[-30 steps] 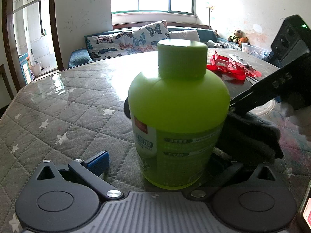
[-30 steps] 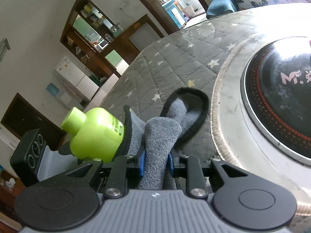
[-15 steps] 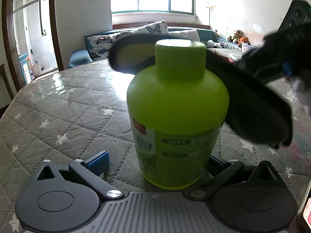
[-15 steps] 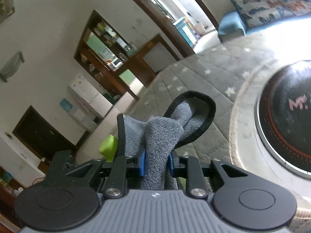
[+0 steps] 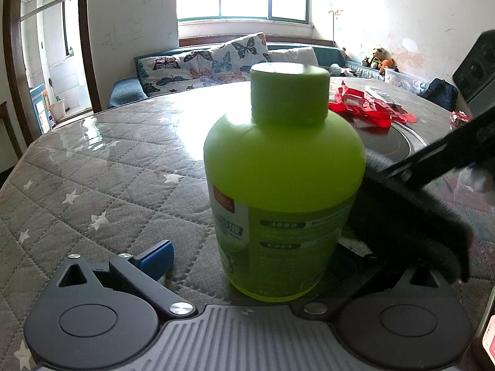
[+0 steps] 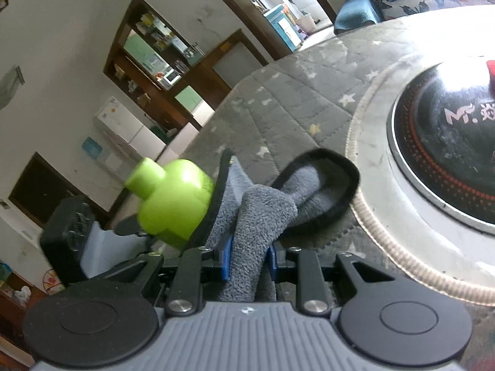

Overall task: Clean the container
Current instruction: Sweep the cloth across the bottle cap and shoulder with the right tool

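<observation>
Cloth (image 6: 256,216) sits pinched in right gripper (image 6: 247,261), against green bottle (image 6: 176,204).

The bottle (image 5: 283,185) hides the left gripper's right finger; its label print is too blurred to read.

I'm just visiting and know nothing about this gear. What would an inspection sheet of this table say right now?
Surface: round table under a grey quilted star-print cover, with a glossy black round plate set in a pale ring.
Job's things: green bottle, cap on, standing upright; grey cloth with black edging against its side.
Clutter: red ribbon and a small pack behind the bottle.
Grippers: left gripper straddles the bottle's base; its left pad stands clear, the other is hidden. Right gripper is shut on the cloth.
Cables: nothing seen.
Surroundings: sofa with butterfly cushions, bright window, soft toys, wooden shelving.
</observation>
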Demonstrator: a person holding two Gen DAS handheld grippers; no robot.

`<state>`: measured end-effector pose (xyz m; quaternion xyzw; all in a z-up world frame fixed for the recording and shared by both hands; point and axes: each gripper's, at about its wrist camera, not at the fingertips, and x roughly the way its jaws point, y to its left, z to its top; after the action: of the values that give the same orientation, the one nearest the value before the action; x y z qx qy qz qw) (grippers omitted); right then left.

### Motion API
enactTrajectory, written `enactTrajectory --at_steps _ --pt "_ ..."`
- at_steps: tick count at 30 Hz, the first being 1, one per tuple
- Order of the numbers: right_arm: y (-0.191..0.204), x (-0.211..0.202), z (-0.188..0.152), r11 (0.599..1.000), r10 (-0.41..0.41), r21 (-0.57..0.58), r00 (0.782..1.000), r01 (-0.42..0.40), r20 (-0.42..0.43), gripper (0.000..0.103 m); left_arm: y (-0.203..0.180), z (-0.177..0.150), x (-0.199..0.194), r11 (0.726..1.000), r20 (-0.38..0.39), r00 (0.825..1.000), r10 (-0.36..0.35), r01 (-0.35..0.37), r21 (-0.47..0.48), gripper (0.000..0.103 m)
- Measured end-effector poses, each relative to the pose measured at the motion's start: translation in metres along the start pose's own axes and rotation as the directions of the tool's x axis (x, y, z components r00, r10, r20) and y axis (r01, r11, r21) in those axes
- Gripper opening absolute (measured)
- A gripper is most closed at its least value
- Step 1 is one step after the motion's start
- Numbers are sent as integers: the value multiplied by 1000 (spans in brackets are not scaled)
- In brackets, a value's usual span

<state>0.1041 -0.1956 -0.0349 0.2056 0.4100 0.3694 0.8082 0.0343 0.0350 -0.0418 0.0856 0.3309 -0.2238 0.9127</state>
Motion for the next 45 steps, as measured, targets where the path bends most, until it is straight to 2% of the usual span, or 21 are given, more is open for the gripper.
enactTrajectory --at_steps 7,13,24,32,37,45 --pt "17 -18 17 998 58 -21 994 -56 89 24 0 0 -1 1000 0 1000 0 0 0 103" --pt "12 -9 25 999 51 2 993 -52 103 24 0 0 -1 1000 0 1000 0 0 0 103" --pt "-12 17 8 999 -25 43 1000 24 16 24 0 1 1 1000 0 1000 0 0 0 103" --pt "-8 11 -3 999 -24 25 1000 24 2 24 0 0 0 1000 0 1000 0 0 0 103" --pt "0 -4 0 1000 5 22 999 -6 40 24 0 0 0 1000 0 1000 0 0 0 103" --pt "17 -15 24 999 54 -8 992 -53 117 24 0 1 1 1000 0 1000 0 0 0 103"
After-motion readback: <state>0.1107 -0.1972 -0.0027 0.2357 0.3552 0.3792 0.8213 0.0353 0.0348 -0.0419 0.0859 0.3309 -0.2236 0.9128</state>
